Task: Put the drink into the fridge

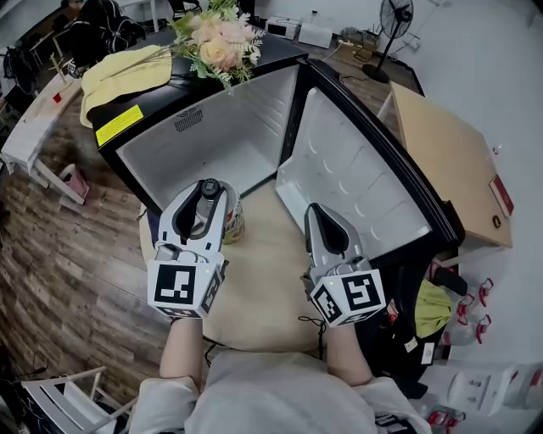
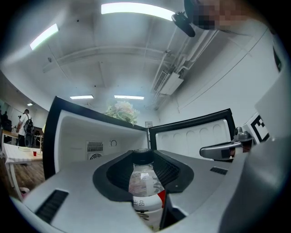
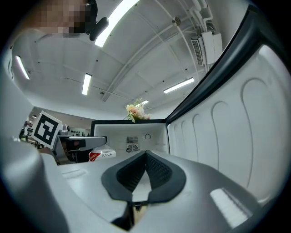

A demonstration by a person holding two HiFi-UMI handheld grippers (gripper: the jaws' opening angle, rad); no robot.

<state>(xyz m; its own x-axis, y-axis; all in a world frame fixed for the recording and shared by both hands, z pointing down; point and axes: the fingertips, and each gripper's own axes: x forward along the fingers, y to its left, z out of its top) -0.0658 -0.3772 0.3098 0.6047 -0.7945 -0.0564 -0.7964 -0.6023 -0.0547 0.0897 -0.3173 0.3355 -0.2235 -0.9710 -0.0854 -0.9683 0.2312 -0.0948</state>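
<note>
Wood-floored room, black fridge [image 1: 204, 148] open on the far side: left tongs [image 1: 211, 188] clamp the drink [image 2: 144, 184] just before its mouth, right tongs [image 1: 315, 210] closed, empty, beside the door [image 1: 356, 182]; seemingly the carry-in step, next needing a level push inward.

Flowers [image 1: 219, 42], yellow cloth [image 1: 127, 75] — standing fan [image 1: 395, 17]

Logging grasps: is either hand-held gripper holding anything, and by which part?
Left hand-held gripper holds the drink bottle by its upper body, just below the cap; right hand-held gripper is shut and empty.
</note>
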